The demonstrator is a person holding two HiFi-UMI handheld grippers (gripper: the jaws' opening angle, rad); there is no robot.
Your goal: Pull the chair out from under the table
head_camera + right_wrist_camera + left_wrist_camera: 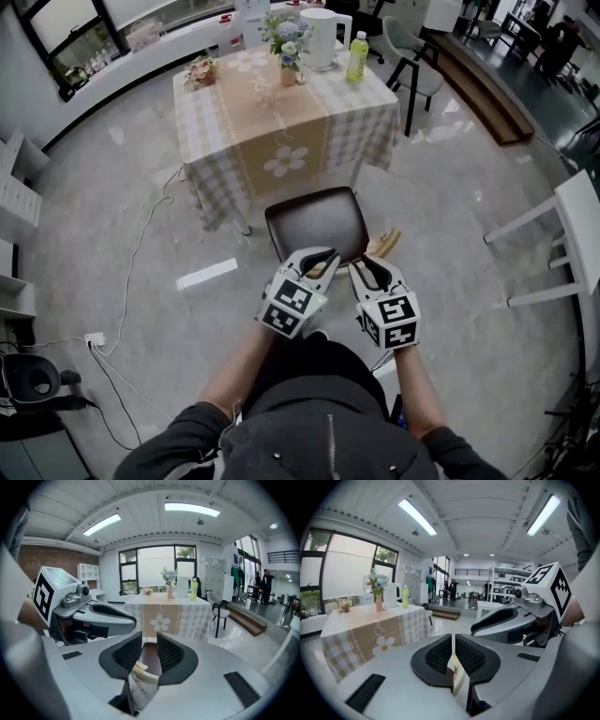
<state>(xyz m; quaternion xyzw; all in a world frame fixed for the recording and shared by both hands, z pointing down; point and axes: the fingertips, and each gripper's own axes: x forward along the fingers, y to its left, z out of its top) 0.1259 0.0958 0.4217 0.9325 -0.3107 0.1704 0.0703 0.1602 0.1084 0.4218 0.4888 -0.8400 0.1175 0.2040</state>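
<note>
Here, vase [378,603] holds flowers [377,580]; left tool [453,644] closed, right tool [149,641] narrowly parted.

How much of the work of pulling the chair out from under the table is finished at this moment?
Done, it seems: the chair stands in front of the table, its whole brown seat in the open. In hand: nothing; the left hand-held gripper has its jaws together, the right hand-held gripper has them apart, both empty. Left: probably nothing, unless the chair should come further out.
</note>
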